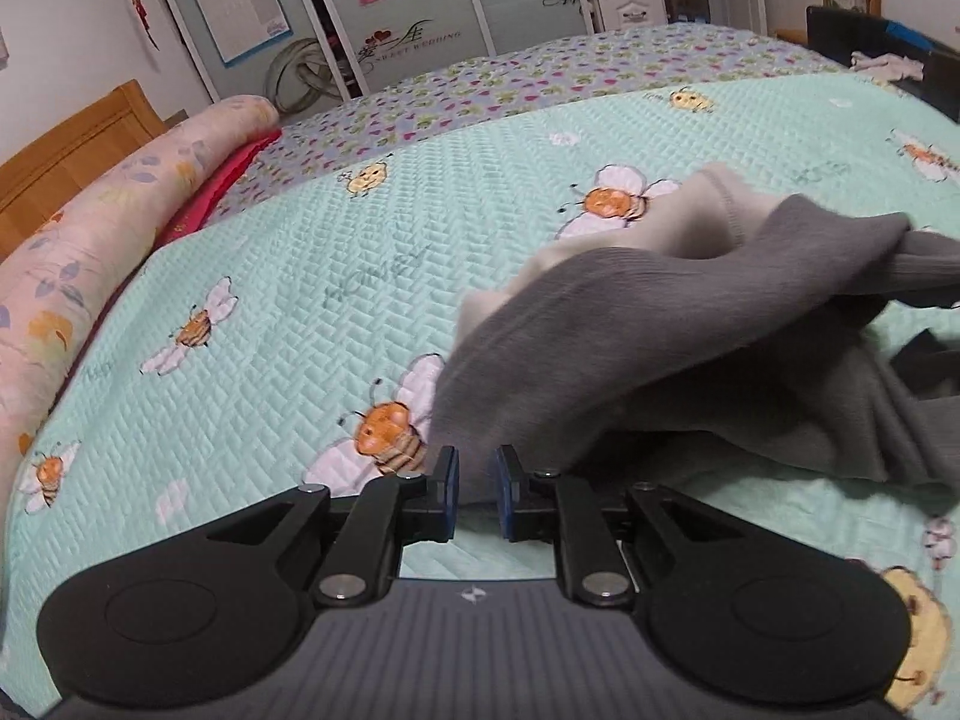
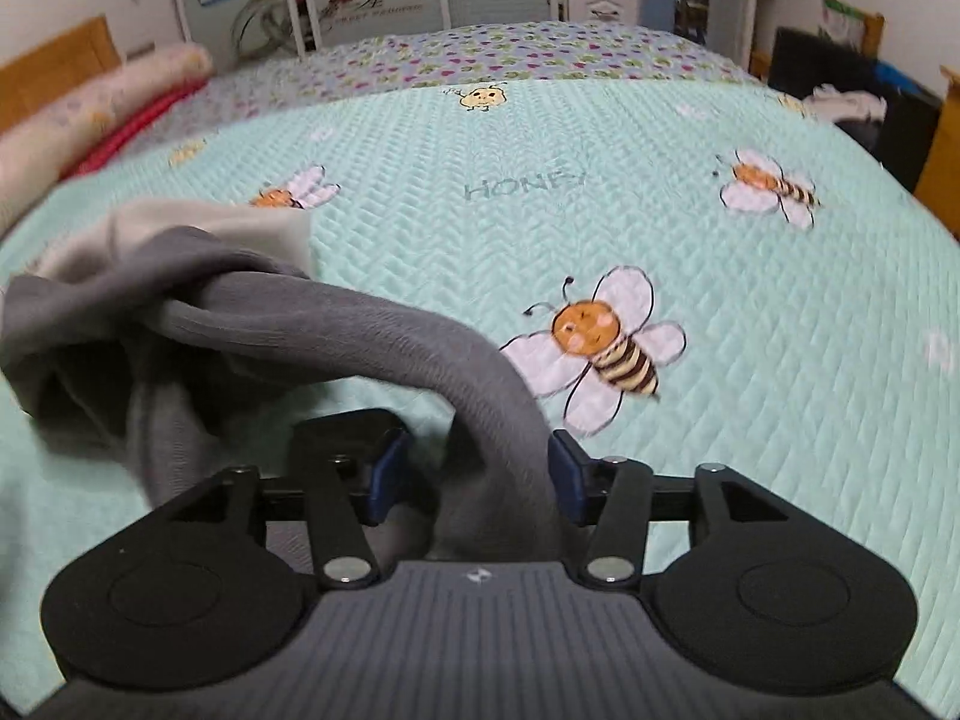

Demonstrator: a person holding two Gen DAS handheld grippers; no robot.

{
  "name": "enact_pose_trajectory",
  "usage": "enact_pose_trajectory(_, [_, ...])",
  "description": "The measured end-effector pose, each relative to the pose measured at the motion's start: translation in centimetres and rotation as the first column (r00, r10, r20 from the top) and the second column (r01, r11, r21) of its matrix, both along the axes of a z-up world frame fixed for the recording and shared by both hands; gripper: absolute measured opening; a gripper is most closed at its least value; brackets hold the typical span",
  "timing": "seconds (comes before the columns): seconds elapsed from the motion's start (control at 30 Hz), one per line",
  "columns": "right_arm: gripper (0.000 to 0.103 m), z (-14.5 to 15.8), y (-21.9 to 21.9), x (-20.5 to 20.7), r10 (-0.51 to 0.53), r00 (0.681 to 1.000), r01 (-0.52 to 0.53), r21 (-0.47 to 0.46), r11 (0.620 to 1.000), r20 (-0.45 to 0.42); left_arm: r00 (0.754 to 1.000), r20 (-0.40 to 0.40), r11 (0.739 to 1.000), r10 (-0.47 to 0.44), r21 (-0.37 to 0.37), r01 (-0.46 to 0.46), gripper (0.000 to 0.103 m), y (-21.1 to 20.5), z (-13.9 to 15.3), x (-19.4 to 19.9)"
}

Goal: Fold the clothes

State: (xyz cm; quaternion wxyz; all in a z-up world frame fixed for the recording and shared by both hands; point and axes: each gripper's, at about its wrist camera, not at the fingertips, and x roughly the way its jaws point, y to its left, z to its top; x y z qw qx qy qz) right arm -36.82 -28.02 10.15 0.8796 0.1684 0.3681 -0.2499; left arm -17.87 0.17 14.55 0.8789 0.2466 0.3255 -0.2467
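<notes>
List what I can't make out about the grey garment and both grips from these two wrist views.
- Grey garment: its type and full outline; it is bunched, and cut off by the right edge in the left wrist view.
- Left gripper: cloth sits between nearly closed jaws, but its lower edge hides behind the body.
- Right gripper: jaws wide, cloth between them; contact with the left pad is unclear.
- Bedspread: motion blur softens its print.
</notes>
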Motion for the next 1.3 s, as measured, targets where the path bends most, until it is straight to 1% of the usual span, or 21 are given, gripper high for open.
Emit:
enact_pose_trajectory(0.03, [0.056, 0.4, 0.6, -0.4, -0.009, 1.0, 0.009, -0.005, 1.0, -0.007, 1.0, -0.004, 1.0, 0.004, -0.008, -0.004, 0.021, 0.0, 0.2, -0.4])
enact_pose_trajectory(0.07, [0.056, 0.9, 1.1, -0.8, -0.017, 1.0, 0.017, -0.011, 1.0, -0.014, 1.0, -0.007, 1.0, 0.013, -0.017, -0.013, 0.028, -0.1, 0.3, -0.7])
enact_pose_trajectory(0.1, [0.057, 1.3, 1.9, -0.9, -0.025, 0.999, 0.025, -0.017, 1.0, -0.023, 1.0, -0.01, 0.999, 0.021, -0.025, -0.021, 0.032, -0.1, 0.5, -1.1])
enact_pose_trajectory(0.13, [0.057, 1.7, 2.7, -1.0, -0.032, 0.999, 0.031, -0.024, 0.999, -0.031, 0.999, -0.013, 0.999, 0.03, -0.034, -0.03, 0.04, -0.1, 0.7, -1.5])
enact_pose_trajectory(0.17, [0.057, 2.3, 3.4, -1.1, -0.018, 1.0, 0.018, -0.029, 0.999, -0.023, 0.999, -0.017, 0.998, 0.038, -0.042, -0.039, 0.044, -0.1, 0.9, -1.8])
enact_pose_trajectory(0.2, [0.057, 2.9, 4.1, -1.1, -0.004, 1.0, 0.004, -0.035, 0.999, -0.014, 0.999, -0.022, 0.998, 0.045, -0.051, -0.046, 0.045, -0.1, 1.1, -2.1])
enact_pose_trajectory(0.23, [0.058, 3.6, 4.8, -1.0, 0.015, 1.0, -0.015, -0.042, 0.999, 0.007, 0.998, -0.031, 0.997, 0.053, -0.061, -0.055, 0.05, -0.1, 1.4, -2.4])
enact_pose_trajectory(0.27, [0.063, 4.3, 5.7, -0.9, 0.038, 0.999, -0.037, -0.042, 0.998, 0.026, 0.997, -0.04, 0.995, 0.065, -0.067, -0.067, 0.057, -0.1, 1.6, -2.7])
enact_pose_trajectory(0.3, [0.074, 5.0, 6.7, -0.8, 0.061, 0.997, -0.059, -0.041, 0.997, 0.046, 0.996, -0.044, 0.994, 0.079, -0.072, -0.082, 0.06, -0.1, 1.9, -2.9])
enact_pose_trajectory(0.33, [0.076, 5.6, 7.6, -0.6, 0.084, 0.994, -0.081, -0.041, 0.996, 0.064, 0.995, -0.046, 0.993, 0.091, -0.077, -0.094, 0.064, -0.1, 2.1, -3.2])
enact_pose_trajectory(0.4, [0.076, 6.7, 9.3, -0.2, 0.135, 0.987, -0.134, -0.024, 0.991, 0.09, 0.992, -0.05, 0.989, 0.116, -0.083, -0.12, 0.069, -0.1, 2.5, -3.7])
enact_pose_trajectory(0.47, [0.076, 7.6, 10.8, 0.2, 0.162, 0.982, -0.163, -0.006, 0.987, 0.095, 0.987, -0.065, 0.986, 0.148, -0.073, -0.152, 0.077, -0.3, 2.7, -4.1])
enact_pose_trajectory(0.57, [0.076, 8.1, 12.7, 1.4, 0.191, 0.98, -0.192, 0.034, 0.981, 0.048, 0.977, -0.091, 0.979, 0.193, -0.053, -0.199, 0.08, -0.7, 2.9, -4.7])
enact_pose_trajectory(0.63, [0.076, 8.2, 13.6, 2.4, 0.19, 0.982, -0.191, 0.043, 0.981, 0.009, 0.967, -0.127, 0.975, 0.221, -0.006, -0.224, 0.08, -1.4, 2.5, -5.0])
enact_pose_trajectory(0.7, [0.076, 8.4, 14.4, 3.3, 0.19, 0.981, -0.188, 0.052, 0.981, -0.029, 0.959, -0.172, 0.974, 0.226, 0.026, -0.225, 0.08, -2.1, 1.9, -5.3])
enact_pose_trajectory(0.8, [0.076, 8.6, 15.0, 4.5, 0.176, 0.982, -0.173, 0.047, 0.984, -0.065, 0.948, -0.232, 0.976, 0.218, 0.021, -0.219, 0.08, -2.4, 1.2, -5.8])
enact_pose_trajectory(0.9, [0.076, 8.9, 15.3, 5.2, 0.174, 0.982, -0.171, 0.044, 0.984, -0.068, 0.937, -0.281, 0.976, 0.209, 0.006, -0.216, 0.08, -2.5, 0.7, -6.2])
enact_pose_trajectory(1.07, [0.076, 8.6, 15.3, 5.9, 0.174, 0.981, -0.17, 0.052, 0.984, -0.091, 0.931, -0.281, 0.97, 0.235, 0.006, -0.243, 0.08, -2.2, 0.8, -6.3])
enact_pose_trajectory(1.2, [0.076, 8.3, 15.5, 6.1, 0.173, 0.979, -0.171, 0.028, 0.985, -0.105, 0.928, -0.279, 0.967, 0.247, 0.015, -0.253, 0.08, -2.1, 0.6, -6.2])
enact_pose_trajectory(1.3, [0.076, 8.0, 15.3, 6.1, 0.174, 0.979, -0.171, 0.038, 0.984, -0.109, 0.927, -0.28, 0.967, 0.249, 0.021, -0.254, 0.08, -2.2, 0.5, -6.3])
